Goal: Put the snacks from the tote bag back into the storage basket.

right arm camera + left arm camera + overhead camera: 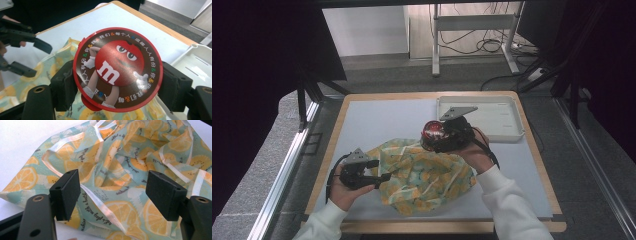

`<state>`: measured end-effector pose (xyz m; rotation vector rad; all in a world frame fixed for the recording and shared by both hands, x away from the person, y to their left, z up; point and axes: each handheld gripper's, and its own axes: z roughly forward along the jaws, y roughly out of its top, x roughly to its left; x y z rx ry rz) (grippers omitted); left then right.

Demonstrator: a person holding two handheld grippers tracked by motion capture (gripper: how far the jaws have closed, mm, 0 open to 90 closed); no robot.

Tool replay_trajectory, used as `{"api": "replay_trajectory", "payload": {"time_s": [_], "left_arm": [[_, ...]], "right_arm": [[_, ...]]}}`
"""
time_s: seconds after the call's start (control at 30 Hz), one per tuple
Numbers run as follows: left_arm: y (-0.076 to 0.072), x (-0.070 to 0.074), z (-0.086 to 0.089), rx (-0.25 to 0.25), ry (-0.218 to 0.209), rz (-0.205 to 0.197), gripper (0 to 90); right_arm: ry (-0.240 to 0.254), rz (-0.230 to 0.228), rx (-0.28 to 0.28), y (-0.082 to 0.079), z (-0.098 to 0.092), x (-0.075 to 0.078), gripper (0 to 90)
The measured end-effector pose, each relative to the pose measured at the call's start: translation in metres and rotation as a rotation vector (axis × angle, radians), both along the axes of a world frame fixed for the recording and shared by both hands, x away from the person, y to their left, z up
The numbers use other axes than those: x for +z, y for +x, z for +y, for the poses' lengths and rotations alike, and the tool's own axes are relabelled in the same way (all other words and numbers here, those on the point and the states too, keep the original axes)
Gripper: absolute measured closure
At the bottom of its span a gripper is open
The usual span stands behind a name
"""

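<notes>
My right gripper [117, 82] fingers clamp the rigid, slick round red-and-brown candy tin [117, 68] by its rim above the soft citrus-print fabric bag [424, 175] at counter centre, while my left gripper [117, 195], spread open at nine o'clock, should pinch the limp hem.

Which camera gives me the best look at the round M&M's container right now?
The right gripper view: the M&M's container faces the camera there, clamped between the right tool's jaws, its lid print readable. The high view shows it small above the fruit-print bag.
</notes>
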<state>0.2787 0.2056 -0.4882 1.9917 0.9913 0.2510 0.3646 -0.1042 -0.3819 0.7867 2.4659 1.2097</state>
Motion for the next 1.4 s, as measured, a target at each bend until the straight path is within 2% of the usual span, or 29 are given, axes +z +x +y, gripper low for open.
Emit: {"api": "replay_trajectory", "payload": {"time_s": [0.53,0.93,1.4], "left_arm": [[0.000,0.000,0.002,0.000,0.004,0.003,28.4],[0.000,0.000,0.002,0.001,0.001,0.008,28.3],[0.000,-0.001,0.002,0.004,0.003,0.013,28.2]], "right_arm": [[-0.022,0.017,-0.061,0.030,-0.003,-0.003,25.5],[-0.034,0.034,-0.118,0.052,-0.010,-0.012,25.5],[-0.047,0.052,-0.197,0.070,-0.021,-0.022,25.5]]}}
